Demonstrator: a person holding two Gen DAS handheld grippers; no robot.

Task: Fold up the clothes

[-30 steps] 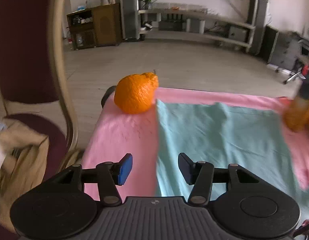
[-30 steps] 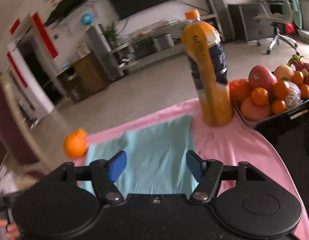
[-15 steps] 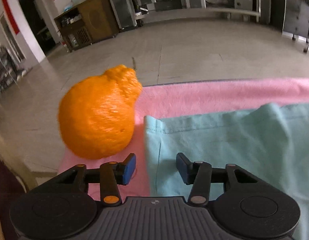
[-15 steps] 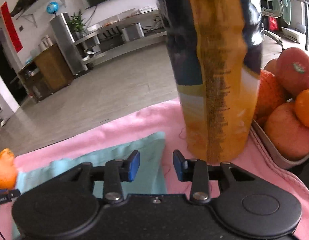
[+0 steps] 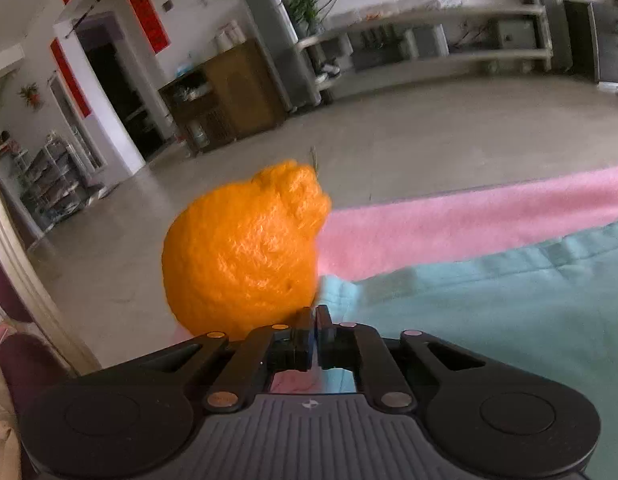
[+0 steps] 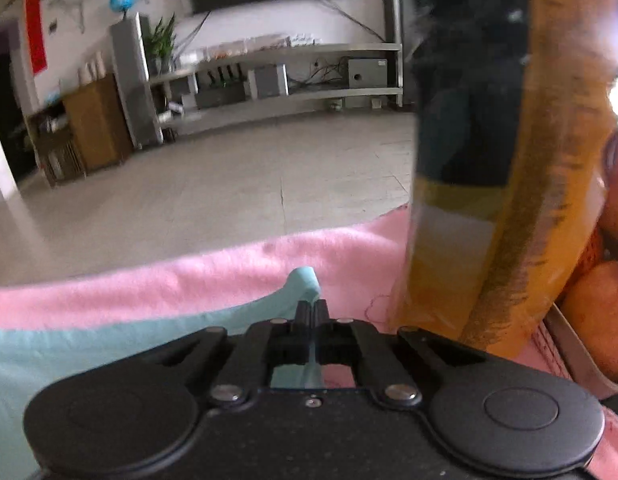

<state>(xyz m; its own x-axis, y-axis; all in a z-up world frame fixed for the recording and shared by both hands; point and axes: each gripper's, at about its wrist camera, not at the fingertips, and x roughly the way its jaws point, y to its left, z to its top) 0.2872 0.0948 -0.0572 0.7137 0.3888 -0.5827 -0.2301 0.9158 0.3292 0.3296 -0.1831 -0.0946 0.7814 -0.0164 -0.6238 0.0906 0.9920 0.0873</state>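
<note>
A light teal cloth (image 5: 509, 312) lies flat on a pink cover (image 5: 449, 224). My left gripper (image 5: 316, 316) is shut on the cloth's far left corner, right beside a big bumpy orange fruit (image 5: 241, 252). In the right wrist view the teal cloth (image 6: 109, 344) lies on the pink cover (image 6: 189, 280). My right gripper (image 6: 312, 310) is shut on the cloth's far right corner, whose tip sticks up above the closed fingers.
A tall orange juice bottle (image 6: 505, 152) stands very close to the right of my right gripper. Behind it a tray (image 6: 569, 340) holds round fruit (image 6: 601, 300). The far table edge drops to the bare floor (image 5: 389, 152). A dark red chair (image 5: 25, 360) stands at the left.
Both grippers moved forward to the cloth's far corners and closed on them. They were open in the earlier frames. The orange fruit and the bottle now stand much closer to the cameras.
</note>
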